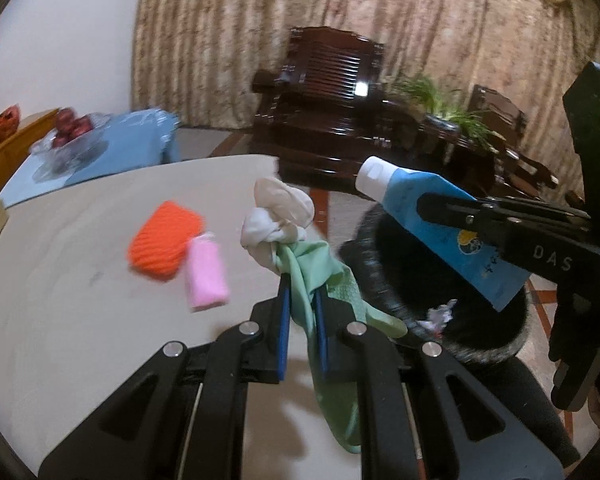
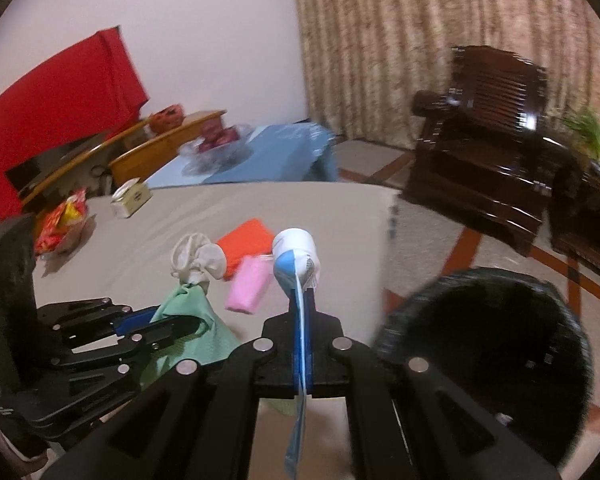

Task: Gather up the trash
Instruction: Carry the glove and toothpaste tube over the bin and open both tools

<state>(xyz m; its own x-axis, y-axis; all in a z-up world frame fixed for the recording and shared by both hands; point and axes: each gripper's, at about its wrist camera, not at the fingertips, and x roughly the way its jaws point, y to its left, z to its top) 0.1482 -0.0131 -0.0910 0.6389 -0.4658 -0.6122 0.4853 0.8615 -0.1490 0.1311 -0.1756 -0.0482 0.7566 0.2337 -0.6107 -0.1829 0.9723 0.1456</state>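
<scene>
My left gripper (image 1: 301, 288) is shut on a knotted green and white rubber glove (image 1: 296, 248), held above the table's right edge; it also shows in the right wrist view (image 2: 194, 300). My right gripper (image 2: 301, 296) is shut on a flattened blue tube with a white cap (image 2: 296, 260), seen in the left wrist view (image 1: 432, 220) held over the black trash bin (image 1: 380, 280). The bin (image 2: 484, 344) stands on the floor right of the table and holds crumpled paper (image 1: 440, 316).
An orange sponge (image 1: 164, 240) and a pink bottle (image 1: 206, 276) lie on the beige table (image 1: 80, 300). A small box (image 2: 131, 198) and a snack bowl (image 2: 62, 224) sit at its far left. Dark wooden chairs (image 2: 488, 140) stand beyond on the floor.
</scene>
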